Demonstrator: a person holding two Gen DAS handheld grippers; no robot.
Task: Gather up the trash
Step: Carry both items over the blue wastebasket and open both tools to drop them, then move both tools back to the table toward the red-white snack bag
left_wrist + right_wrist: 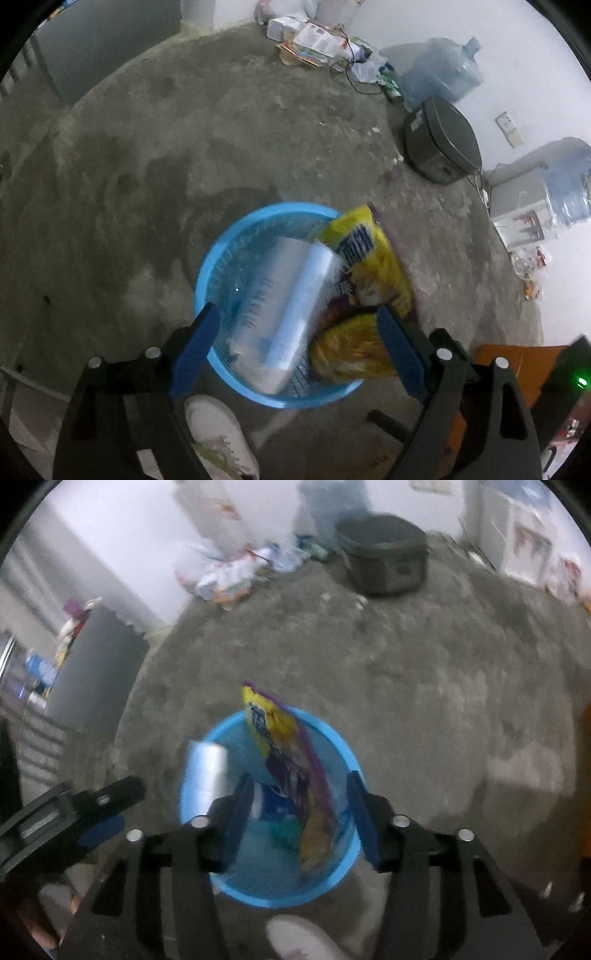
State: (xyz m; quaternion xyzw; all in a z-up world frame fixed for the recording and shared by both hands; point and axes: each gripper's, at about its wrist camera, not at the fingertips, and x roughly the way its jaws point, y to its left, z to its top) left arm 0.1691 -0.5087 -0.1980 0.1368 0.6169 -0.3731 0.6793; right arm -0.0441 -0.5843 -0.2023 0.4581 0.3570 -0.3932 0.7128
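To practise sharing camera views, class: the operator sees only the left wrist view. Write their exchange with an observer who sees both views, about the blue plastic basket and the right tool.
Operator: Is the right tool gripping the snack bag?
Observer: No. The right tool is open, and the yellow and purple snack bag stands between its fingers with neither pad pressing it.
Operator: Is anything beneath that bag?
Observer: Yes, a blurred teal-green item lies low inside the blue plastic mesh basket.
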